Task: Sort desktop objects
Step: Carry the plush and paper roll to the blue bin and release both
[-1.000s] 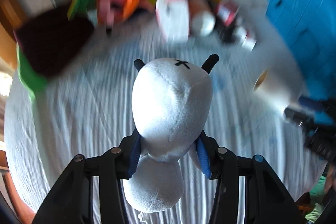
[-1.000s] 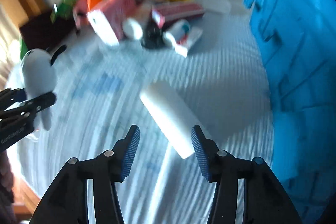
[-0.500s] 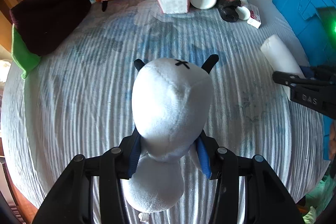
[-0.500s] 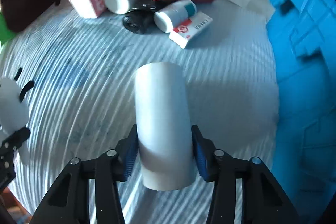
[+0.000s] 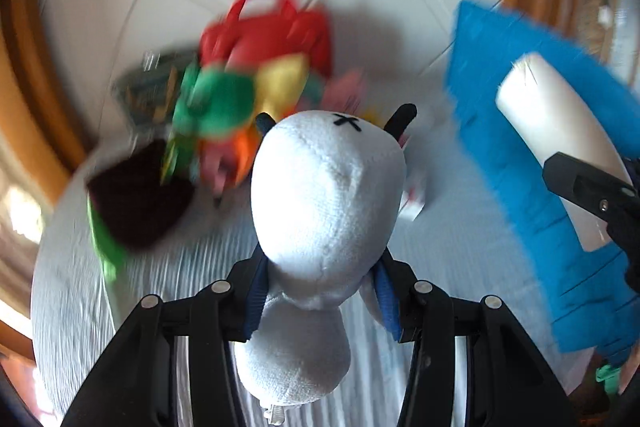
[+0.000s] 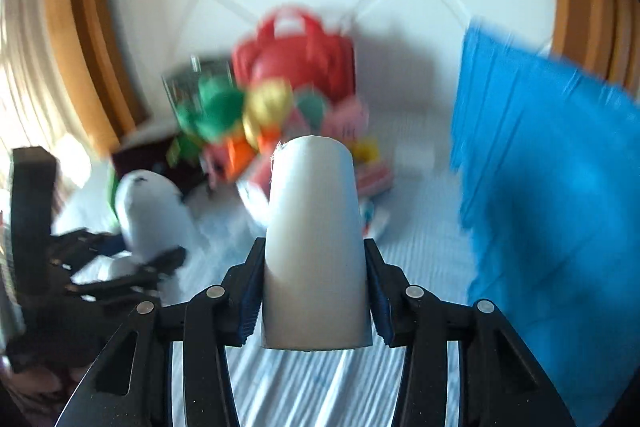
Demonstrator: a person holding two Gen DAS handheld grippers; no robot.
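Observation:
My left gripper (image 5: 320, 301) is shut on a white plush toy (image 5: 326, 199) with black ears and a black x mark, held above the striped tablecloth (image 5: 160, 267). My right gripper (image 6: 314, 301) is shut on a white paper roll (image 6: 314, 227), lifted off the cloth and pointing forward. The roll also shows at the right of the left wrist view (image 5: 560, 131), and the plush shows at the left of the right wrist view (image 6: 154, 215).
A blurred pile of coloured plush toys and boxes (image 6: 272, 131) lies at the back with a red bag (image 6: 296, 55) behind it. A dark maroon hat (image 5: 140, 195) lies at the left. A blue crate (image 6: 552, 179) stands at the right.
Both grippers have risen and tilted up, lifting the plush and the roll off the cloth. The right gripper closed on the roll a second ago and now carries it.

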